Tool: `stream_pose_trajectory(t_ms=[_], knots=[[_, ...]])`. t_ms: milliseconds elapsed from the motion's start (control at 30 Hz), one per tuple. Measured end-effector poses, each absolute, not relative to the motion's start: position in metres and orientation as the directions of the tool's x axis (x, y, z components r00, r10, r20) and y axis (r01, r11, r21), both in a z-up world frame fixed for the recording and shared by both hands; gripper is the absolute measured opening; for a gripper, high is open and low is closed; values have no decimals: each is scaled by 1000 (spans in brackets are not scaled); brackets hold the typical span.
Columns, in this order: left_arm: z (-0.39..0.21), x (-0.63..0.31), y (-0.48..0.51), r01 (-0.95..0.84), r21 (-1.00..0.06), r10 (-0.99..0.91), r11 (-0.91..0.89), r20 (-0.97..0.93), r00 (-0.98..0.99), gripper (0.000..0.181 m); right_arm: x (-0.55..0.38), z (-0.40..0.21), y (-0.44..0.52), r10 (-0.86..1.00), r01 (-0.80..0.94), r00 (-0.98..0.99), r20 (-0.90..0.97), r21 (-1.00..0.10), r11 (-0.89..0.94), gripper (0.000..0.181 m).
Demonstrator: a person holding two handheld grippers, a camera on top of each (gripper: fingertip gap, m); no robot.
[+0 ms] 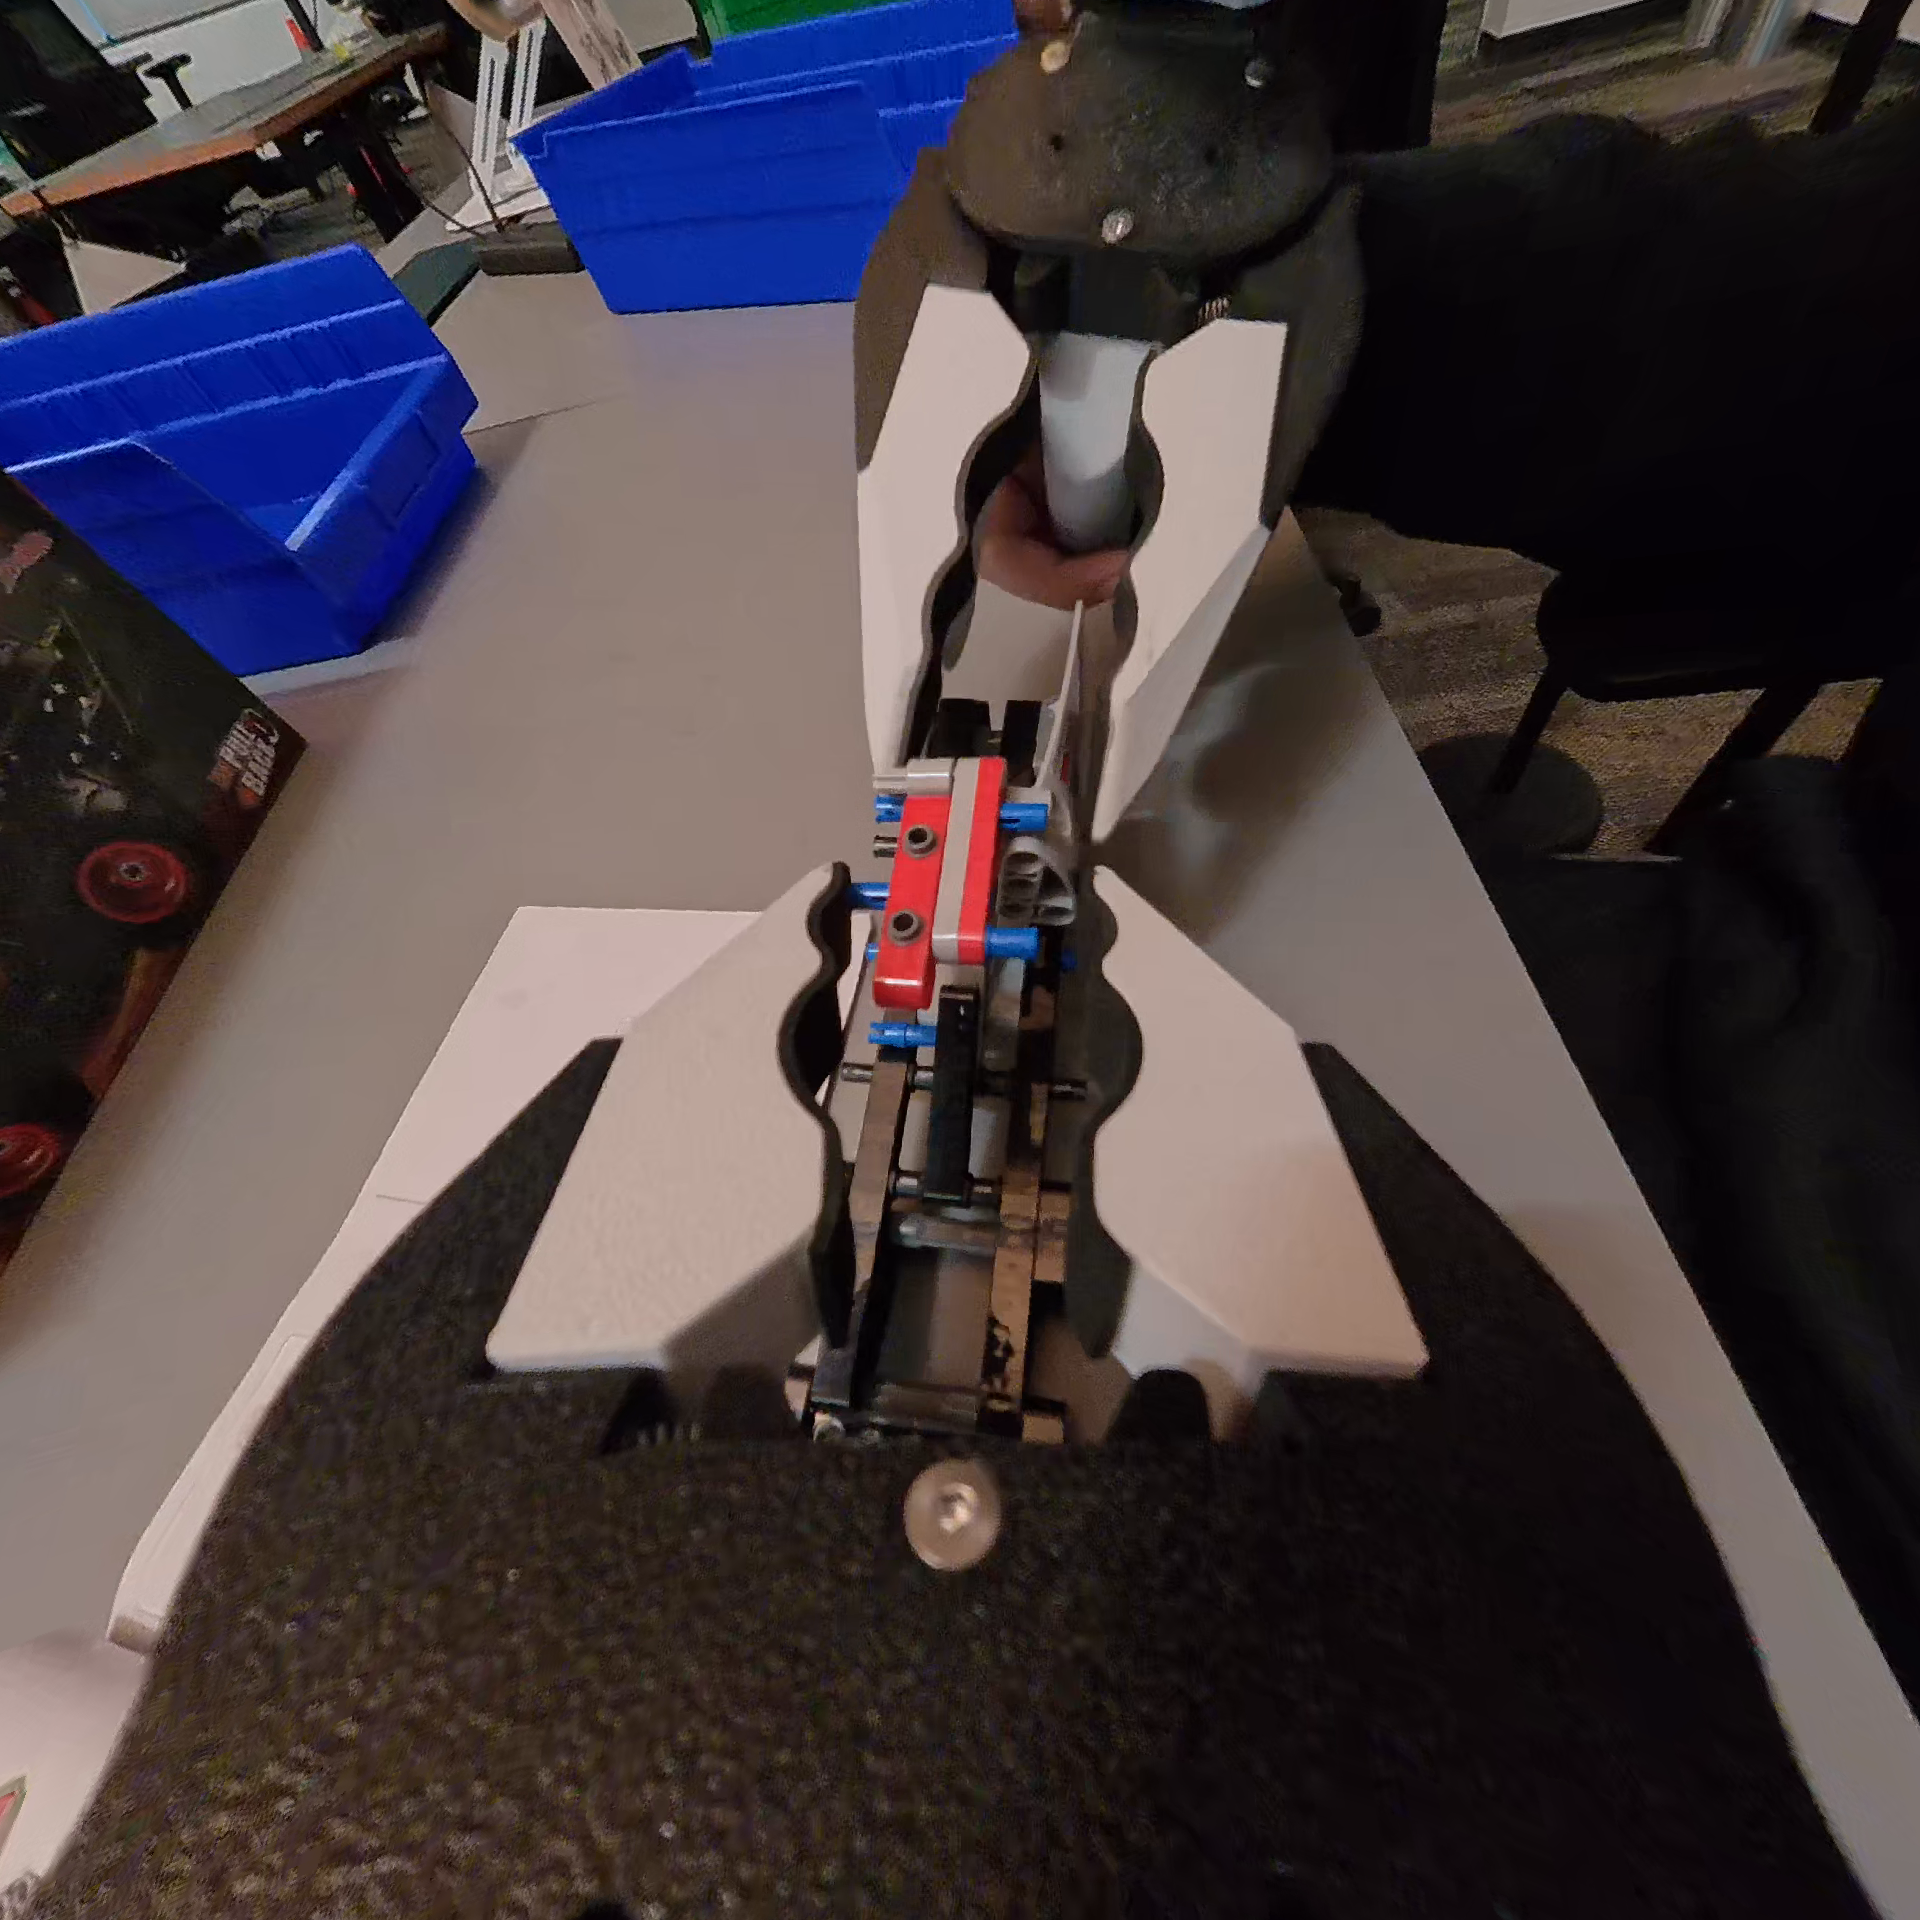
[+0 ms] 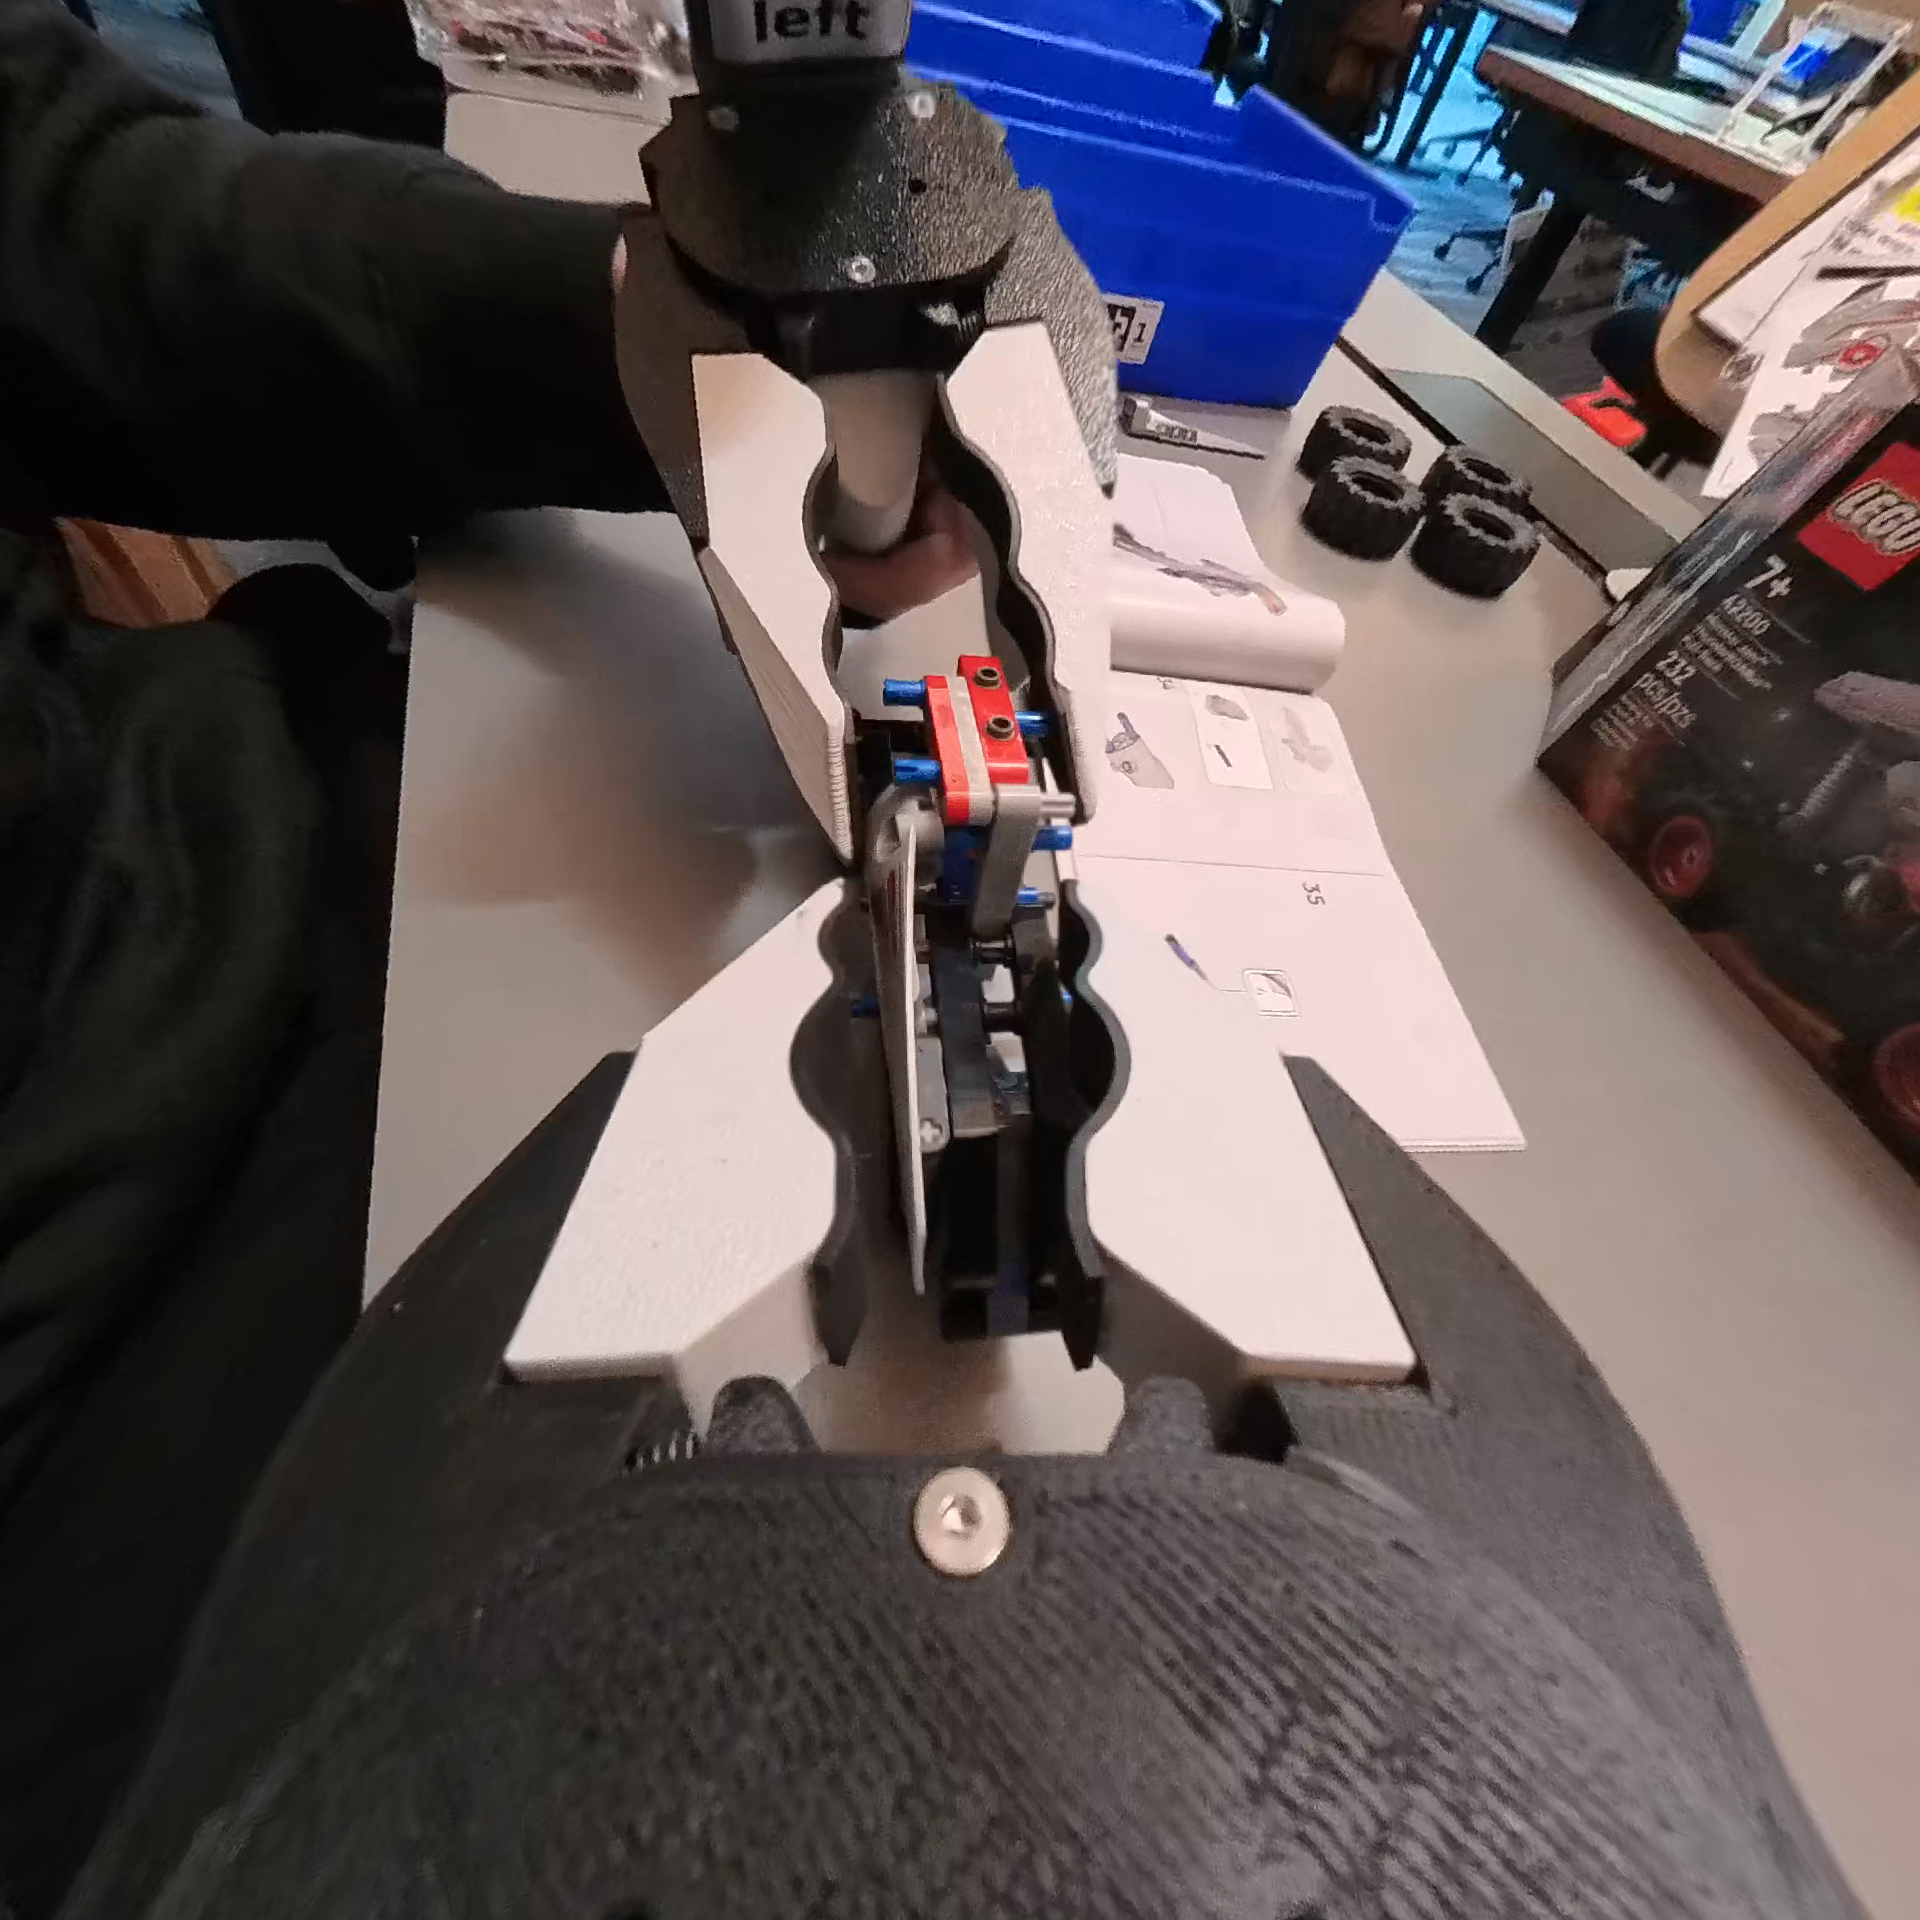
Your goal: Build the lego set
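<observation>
Nearest in the left wrist view, the left gripper [image 1: 961,1039] is clamped on the black end of the lego chassis [image 1: 951,1132]; its long axis runs straight from 6 to 12 o'clock, red beam [image 1: 940,883] uppermost; at 12 the right gripper [image 1: 992,727] faces back, closed on the far end near the white panel [image 2: 902,1039]; the loose black tyres [image 2: 1418,514] sit at 2 o'clock in the right wrist view, so either gripper, I'd judge, must let go to fetch them.
</observation>
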State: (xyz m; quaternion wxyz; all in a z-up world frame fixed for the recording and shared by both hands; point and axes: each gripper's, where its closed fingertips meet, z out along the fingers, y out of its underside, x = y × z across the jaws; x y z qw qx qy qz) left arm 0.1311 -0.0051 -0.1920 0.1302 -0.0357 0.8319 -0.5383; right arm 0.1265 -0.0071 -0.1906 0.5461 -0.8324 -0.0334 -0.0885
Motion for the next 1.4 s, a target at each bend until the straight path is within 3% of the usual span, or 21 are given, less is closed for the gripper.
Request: stream_pose_trajectory(t_ms=[533,667,1400], knots=[[-189,131,0,57,-937,-203,345,-133,-970,38,125,-191,1,-50,181,975,215,-909,-374,28],[-189,131,1,54,-939,-205,340,-130,-970,37,130,-178,0,-90,126,983,157,-950,-284,29],[-190,131,2,38,-942,-176,334,-102,-979,35,127,-179,4,-78,105,988,131,-956,-274,22]])
